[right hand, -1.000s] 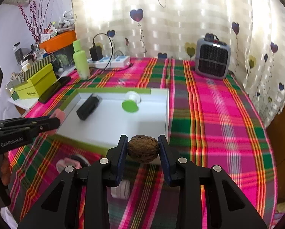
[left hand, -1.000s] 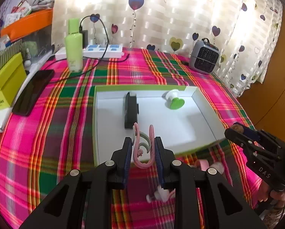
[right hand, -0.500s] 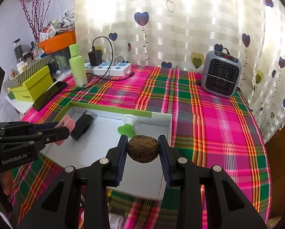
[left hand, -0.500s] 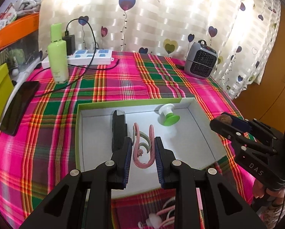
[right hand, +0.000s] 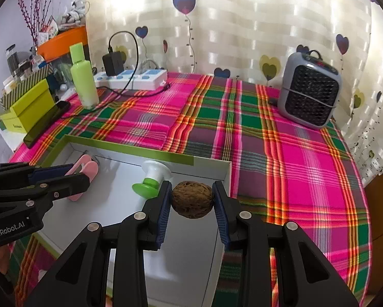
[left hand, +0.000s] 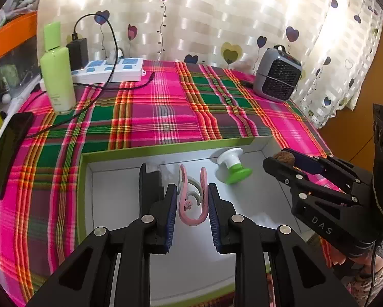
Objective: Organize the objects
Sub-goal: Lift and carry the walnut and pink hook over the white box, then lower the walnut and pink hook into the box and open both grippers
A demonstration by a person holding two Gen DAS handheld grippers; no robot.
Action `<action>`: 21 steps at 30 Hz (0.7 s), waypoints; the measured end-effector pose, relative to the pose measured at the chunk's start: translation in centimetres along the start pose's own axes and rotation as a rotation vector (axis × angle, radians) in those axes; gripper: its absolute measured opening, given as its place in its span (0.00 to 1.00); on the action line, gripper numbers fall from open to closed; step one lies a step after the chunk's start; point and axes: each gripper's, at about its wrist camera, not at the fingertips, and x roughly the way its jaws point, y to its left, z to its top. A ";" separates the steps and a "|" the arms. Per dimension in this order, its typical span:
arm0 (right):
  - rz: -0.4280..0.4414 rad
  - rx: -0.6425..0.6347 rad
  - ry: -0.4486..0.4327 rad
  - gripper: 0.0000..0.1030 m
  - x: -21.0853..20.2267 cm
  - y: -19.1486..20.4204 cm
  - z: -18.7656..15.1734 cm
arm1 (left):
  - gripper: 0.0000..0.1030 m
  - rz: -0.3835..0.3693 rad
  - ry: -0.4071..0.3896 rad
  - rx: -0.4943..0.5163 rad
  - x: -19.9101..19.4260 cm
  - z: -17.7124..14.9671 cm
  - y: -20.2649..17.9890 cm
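On the plaid tablecloth (left hand: 166, 117), the left gripper (left hand: 192, 204) half hides a black object (left hand: 148, 186).

The right gripper (right hand: 192, 199) clamped a brown wrinkled walnut (right hand: 192, 199) above the white shallow box with green rim (right hand: 130, 148). A green-and-white suction knob (right hand: 151, 177) lay inside. The left gripper (right hand: 82, 172) held a pink plastic hook (right hand: 85, 170).
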 end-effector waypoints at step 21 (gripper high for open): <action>0.013 -0.048 0.041 0.33 3.0 0.3 0.8 | 0.21 0.018 0.052 0.006 3.5 0.9 0.2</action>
